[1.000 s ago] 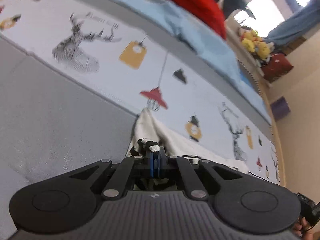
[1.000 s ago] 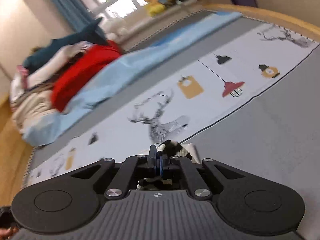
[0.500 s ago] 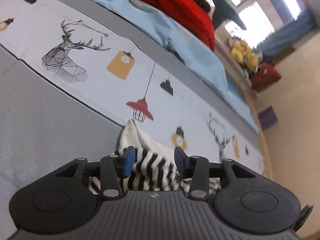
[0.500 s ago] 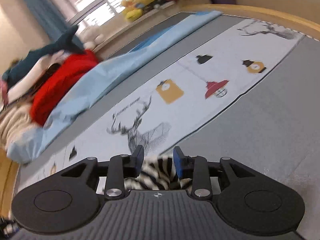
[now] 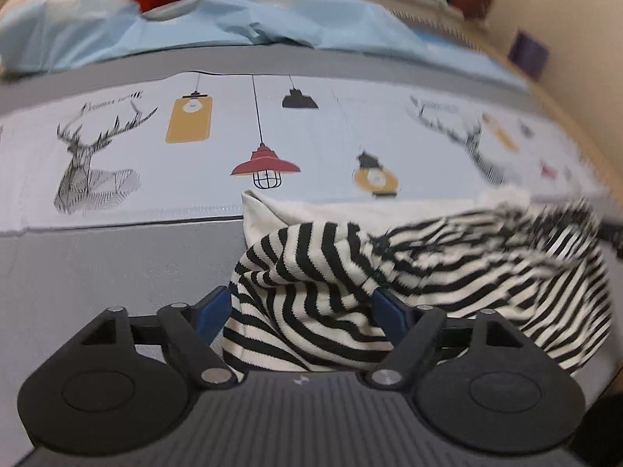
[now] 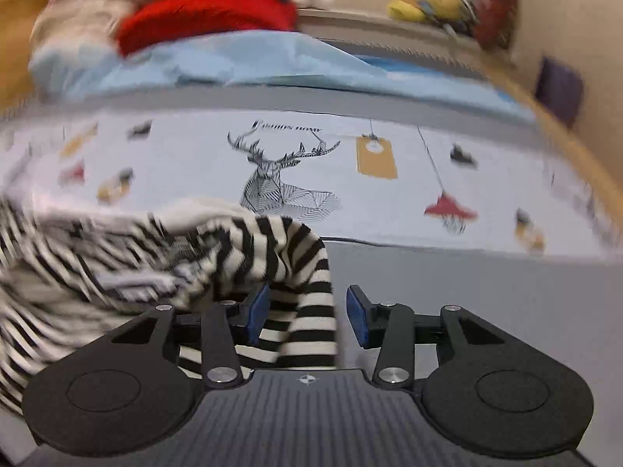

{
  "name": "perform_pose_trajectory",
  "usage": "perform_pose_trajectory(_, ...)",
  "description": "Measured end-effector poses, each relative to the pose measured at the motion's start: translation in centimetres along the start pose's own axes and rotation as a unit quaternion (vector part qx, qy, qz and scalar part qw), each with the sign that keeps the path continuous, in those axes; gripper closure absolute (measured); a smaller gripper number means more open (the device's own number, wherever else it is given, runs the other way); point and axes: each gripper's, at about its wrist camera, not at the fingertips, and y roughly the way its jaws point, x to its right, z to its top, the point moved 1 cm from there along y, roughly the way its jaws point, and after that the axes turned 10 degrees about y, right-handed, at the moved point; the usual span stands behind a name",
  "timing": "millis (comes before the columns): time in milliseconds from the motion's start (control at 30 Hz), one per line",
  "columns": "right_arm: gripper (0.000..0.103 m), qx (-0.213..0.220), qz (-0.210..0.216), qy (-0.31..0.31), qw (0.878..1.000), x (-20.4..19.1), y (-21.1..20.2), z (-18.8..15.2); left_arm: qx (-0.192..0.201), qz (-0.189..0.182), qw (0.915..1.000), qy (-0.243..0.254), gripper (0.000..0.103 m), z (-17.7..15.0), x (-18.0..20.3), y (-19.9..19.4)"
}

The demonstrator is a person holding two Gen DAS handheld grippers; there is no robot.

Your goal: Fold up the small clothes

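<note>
Release step of fold: left gripper [image 5: 301, 311] and right gripper [image 6: 307, 317] jaws opening, striped garment [image 5: 389, 280] loose between pads, lower centre. Next, likely: withdraw, regrip.

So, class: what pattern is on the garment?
Black and white stripes, clearest in the left wrist view.

grey bed [image 5: 97, 272], printed sheet [image 5: 331, 136], striped garment [image 5: 311, 292]

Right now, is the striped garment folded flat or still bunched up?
Bunched. The striped garment lies in loose humps on the grey bed cover, its stripes running crooked, with cloth between the opening left gripper and right gripper.
</note>
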Motion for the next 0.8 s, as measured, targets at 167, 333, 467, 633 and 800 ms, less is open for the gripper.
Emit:
perform_pose_trajectory(167, 0.058, 0.018, -0.025, -0.111, 0.993, -2.5, 1.7, -0.5, -0.005, 0.024, 0.9984, 0.051, 0.018, 0.7, 1.5, 1.5)
perform_pose_trajectory(333, 0.058, 0.026, -0.015, -0.142, 0.989, -3.9, 3.4, 0.4, -0.004, 0.03, 0.9971, 0.069, 0.018, 1.5, 1.7, 2.9)
perform_pose_trajectory(467, 0.058, 0.025, 0.0, -0.133, 0.991, -4.2, 4.5, 1.4, -0.006, 0.025, 0.997, 0.074, 0.019, 2.0, 1.5, 4.0)
perform_pose_trajectory(633, 0.069, 0.006, 0.017, -0.152, 0.988, -4.9, 5.9, 1.4, -0.006, -0.009, 0.9956, 0.093, 0.071, 2.5, 1.5, 4.8)
perform_pose_trajectory(800, 0.1, 0.023, 0.038, -0.093, 0.995, -3.9, 5.7, 3.5, 0.095, 0.041, 0.9922, 0.07, 0.094, 4.4, -0.6, 1.5)
